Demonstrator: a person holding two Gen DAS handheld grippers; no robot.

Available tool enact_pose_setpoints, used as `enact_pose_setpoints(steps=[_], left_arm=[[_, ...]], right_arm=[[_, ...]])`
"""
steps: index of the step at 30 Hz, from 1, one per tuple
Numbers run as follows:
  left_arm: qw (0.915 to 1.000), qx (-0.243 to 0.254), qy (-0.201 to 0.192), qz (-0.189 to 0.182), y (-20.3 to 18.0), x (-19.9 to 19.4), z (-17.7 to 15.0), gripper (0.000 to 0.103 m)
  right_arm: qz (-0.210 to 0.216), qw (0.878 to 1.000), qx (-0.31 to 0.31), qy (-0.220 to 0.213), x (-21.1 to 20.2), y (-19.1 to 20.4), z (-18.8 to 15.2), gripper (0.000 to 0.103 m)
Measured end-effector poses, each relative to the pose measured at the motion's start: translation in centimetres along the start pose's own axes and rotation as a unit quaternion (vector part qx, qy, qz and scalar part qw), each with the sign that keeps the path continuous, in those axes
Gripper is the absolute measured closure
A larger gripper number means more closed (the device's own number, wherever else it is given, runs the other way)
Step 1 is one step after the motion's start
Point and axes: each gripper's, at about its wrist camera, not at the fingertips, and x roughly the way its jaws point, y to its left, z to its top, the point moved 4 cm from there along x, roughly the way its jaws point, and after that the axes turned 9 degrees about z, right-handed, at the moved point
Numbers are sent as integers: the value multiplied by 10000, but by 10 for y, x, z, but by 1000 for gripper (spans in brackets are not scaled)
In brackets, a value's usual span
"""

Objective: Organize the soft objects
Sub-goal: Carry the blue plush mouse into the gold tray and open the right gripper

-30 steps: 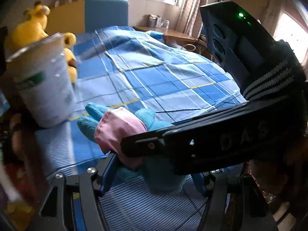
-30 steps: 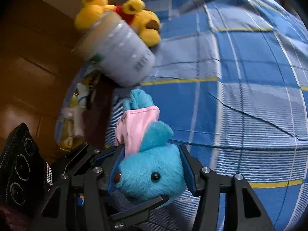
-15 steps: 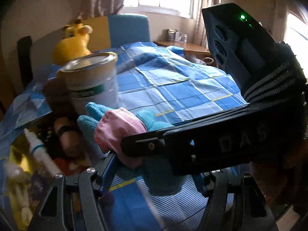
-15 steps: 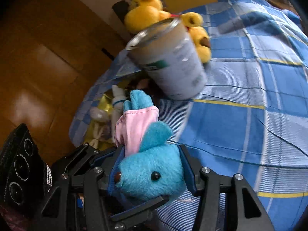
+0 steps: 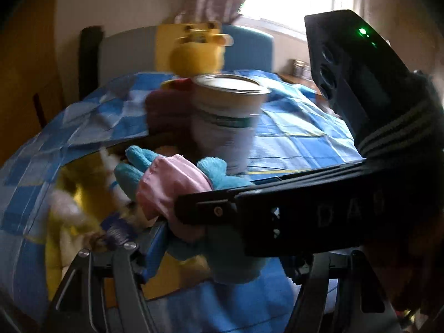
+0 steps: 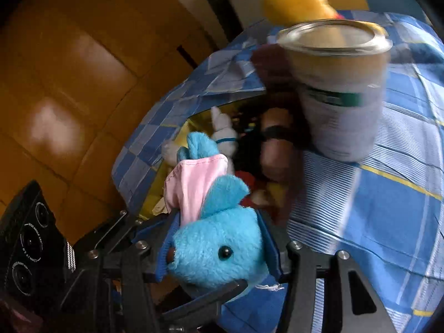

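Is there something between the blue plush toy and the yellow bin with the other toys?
Nothing visible blocks it. The blue plush toy, in the right gripper, hangs beside the bin; the can stands right of it.

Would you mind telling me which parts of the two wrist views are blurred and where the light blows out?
Left wrist view: the yellow plush and can are motion-smeared, the window is blown out, while the blue plush stays fairly sharp. Right wrist view: the can is smeared, the blue plush between the right gripper's fingers crisp; a soft glare patch sits on the wooden panel.

Window (image 5: 291, 2) glare, dim foreground, motion blur, fisheye-warped edges.
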Motion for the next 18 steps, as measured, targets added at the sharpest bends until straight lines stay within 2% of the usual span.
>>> enact_pose_setpoints(steps=[5,11,13,15,18], left_arm=[[9988,-427,51,245,49,6,0,31],[9938,-856,105,701,98,28,5,17],[9900,-960,319,982,113,43,-2,14],[9847,-1209,575,1119,126,50,-13,14],[9788,-1460,743,1228,140,51,-28,11]], right_arm=[[65,9994,-187,278,46,20,18,50],[32,9990,-206,390,91,29,55,50],[-185,9983,-203,515,114,24,65,50],[-448,9966,-147,677,139,14,70,51],[-752,9942,8,774,160,-5,71,51]])
